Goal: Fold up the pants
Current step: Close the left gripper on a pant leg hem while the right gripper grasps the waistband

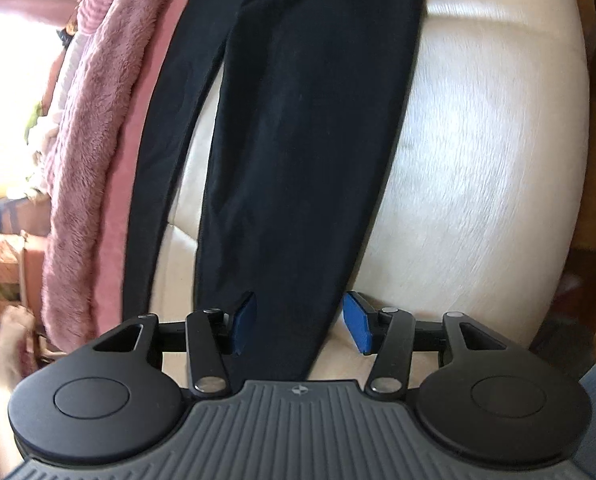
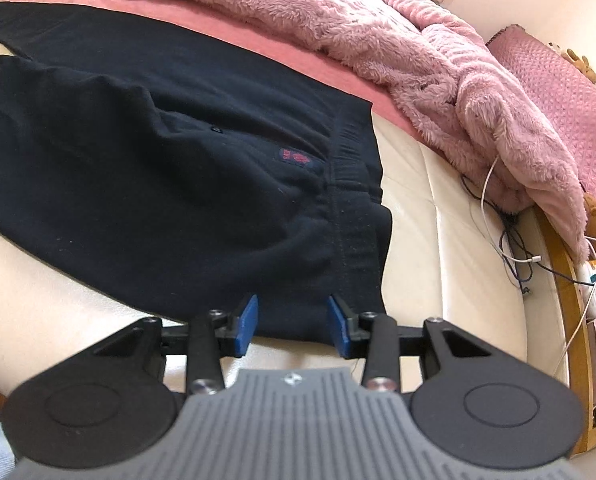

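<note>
Black pants [image 1: 298, 140] lie flat on a cream padded surface [image 1: 477, 160]. In the left wrist view one leg runs away from me, and its near end lies between the pads of my left gripper [image 1: 299, 322]. The jaws are open: the left pad overlaps the cloth, the right pad stands clear of its edge. In the right wrist view the pants [image 2: 158, 184] show their elastic waistband [image 2: 357, 208] and a small red label [image 2: 296, 157]. My right gripper [image 2: 294, 324] is open over the near waistband corner, with flat, unbunched cloth between the pads.
A fluffy pink blanket [image 2: 337, 32] is heaped along the far side of the pants, seen at the left [image 1: 86, 160] in the left wrist view. White and dark cables [image 2: 509, 232] trail by a wooden edge [image 2: 565, 264] at the right. Bare cream surface [image 2: 437, 240] lies beside the waistband.
</note>
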A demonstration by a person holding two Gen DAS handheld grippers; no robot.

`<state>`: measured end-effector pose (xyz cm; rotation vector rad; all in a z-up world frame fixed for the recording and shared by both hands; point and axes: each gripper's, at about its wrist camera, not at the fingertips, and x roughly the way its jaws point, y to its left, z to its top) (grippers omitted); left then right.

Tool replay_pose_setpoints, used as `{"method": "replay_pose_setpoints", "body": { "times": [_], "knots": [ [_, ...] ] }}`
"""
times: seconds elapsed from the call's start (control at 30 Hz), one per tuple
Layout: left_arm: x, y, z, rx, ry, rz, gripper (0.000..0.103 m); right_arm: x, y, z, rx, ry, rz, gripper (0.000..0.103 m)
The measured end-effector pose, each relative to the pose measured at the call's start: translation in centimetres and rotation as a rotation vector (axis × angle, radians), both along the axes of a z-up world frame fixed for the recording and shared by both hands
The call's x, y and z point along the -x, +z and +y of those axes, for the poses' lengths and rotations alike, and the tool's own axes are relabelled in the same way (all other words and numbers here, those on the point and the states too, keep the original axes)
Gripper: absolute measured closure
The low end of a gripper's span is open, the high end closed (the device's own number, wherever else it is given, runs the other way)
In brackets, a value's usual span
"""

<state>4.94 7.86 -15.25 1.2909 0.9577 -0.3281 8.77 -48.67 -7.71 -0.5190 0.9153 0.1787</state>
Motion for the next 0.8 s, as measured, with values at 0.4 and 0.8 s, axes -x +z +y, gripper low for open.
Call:
{"method": "replay_pose_setpoints", "body": {
  "times": [0.4, 0.8],
  "knots": [
    [1.3, -1.3, -0.1, -0.119, -0.044, -0.037, 0.064, -0.1, -0.3, 0.1, 0.068, 0.063, 0.007, 0.068],
    [-0.2, 0.2, -0.2, 0.039, 0.133, -0.072, 0.102, 0.5, -0.2, 0.3, 0.087, 0.103, 0.029, 0.066]
  ]
}}
